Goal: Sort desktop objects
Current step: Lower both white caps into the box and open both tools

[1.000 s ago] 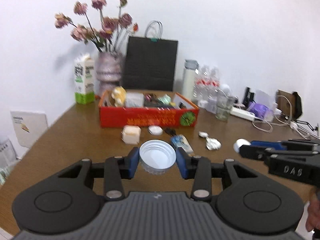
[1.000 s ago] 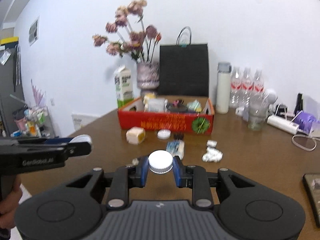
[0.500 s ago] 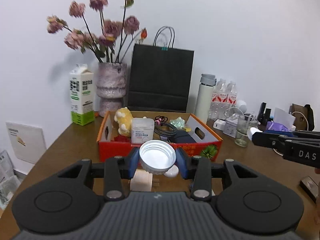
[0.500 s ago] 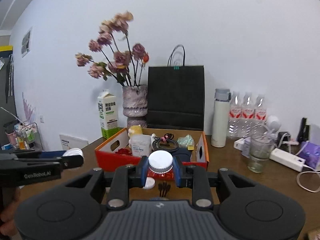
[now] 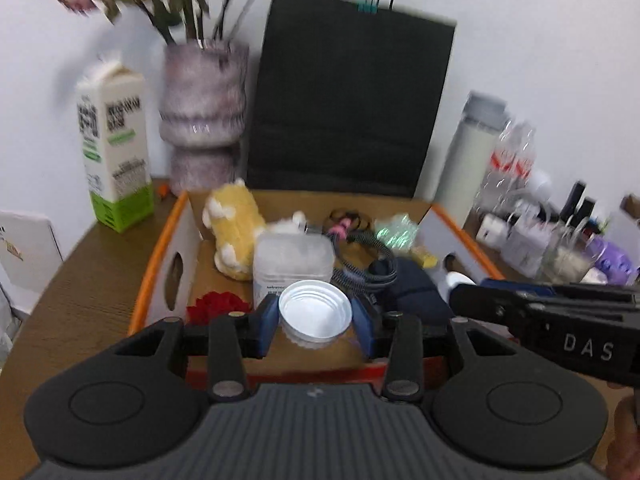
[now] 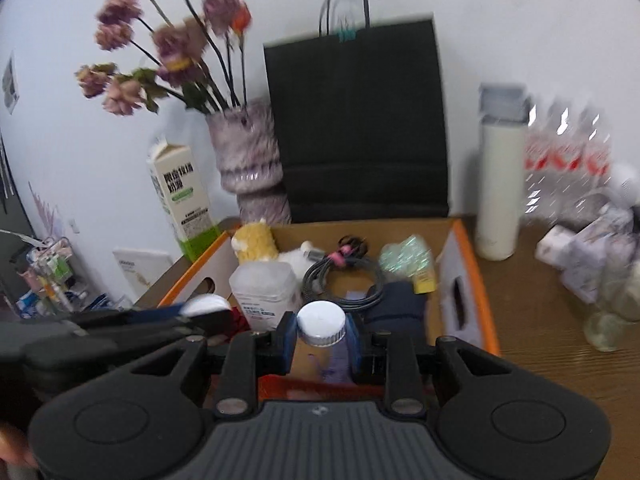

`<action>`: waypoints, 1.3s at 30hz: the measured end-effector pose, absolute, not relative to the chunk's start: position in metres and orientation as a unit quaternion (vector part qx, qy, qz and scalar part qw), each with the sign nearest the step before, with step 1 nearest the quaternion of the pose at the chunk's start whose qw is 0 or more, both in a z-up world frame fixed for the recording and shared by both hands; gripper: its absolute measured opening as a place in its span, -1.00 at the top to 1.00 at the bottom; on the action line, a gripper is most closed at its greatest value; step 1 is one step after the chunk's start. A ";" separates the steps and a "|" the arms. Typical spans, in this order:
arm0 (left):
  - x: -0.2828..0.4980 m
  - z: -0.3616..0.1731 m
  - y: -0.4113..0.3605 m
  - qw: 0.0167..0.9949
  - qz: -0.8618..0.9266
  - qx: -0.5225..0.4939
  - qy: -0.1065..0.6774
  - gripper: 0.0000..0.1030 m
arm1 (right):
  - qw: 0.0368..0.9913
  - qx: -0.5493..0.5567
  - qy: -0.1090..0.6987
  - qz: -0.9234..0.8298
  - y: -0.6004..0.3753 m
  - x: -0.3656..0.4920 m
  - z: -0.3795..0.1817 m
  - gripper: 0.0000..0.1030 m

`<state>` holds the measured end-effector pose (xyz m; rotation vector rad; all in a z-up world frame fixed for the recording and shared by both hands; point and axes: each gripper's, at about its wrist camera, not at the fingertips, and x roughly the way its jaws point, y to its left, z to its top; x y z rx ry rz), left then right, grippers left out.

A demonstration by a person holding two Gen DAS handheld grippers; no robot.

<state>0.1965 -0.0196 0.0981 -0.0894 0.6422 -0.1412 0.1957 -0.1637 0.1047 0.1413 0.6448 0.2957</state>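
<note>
Two grippers, each clamped on something small, hang over the orange-rimmed cardboard box (image 5: 158,264) on my wooden table (image 5: 80,276).

Behind the box stands the biggest thing, a black paper bag (image 5: 344,96), with a mottled purple vase (image 5: 202,108) of dried flowers beside it, then a milk carton (image 5: 116,148) with a green base; its print is too blurred to read. A white flask (image 6: 500,184) and wrapped water bottles (image 6: 568,164) stand to the box's right.

Inside the box lie a yellow plush toy (image 5: 236,232), a clear plastic container (image 5: 292,264) with a label I cannot read, a coiled cable (image 6: 344,276), a dark pouch (image 6: 396,304) and a red flower (image 5: 216,306).

My left gripper (image 5: 315,320) has its blue pads partly apart and pressed on a white lid (image 5: 315,314), open side up, above the box's near edge. My right gripper (image 6: 322,344) has its pads closer together, pinching a small bottle (image 6: 322,336) with a white cap, also over the near wall.

The left view shows "DAS" on the side of my right gripper; the right view shows my left gripper from the side and a wire shelf (image 6: 48,276) by the wall.
</note>
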 end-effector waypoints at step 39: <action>0.161 0.142 0.012 0.941 -0.011 -0.016 0.339 -1.00 | 0.944 0.039 0.321 0.059 -0.203 0.156 0.143 -0.51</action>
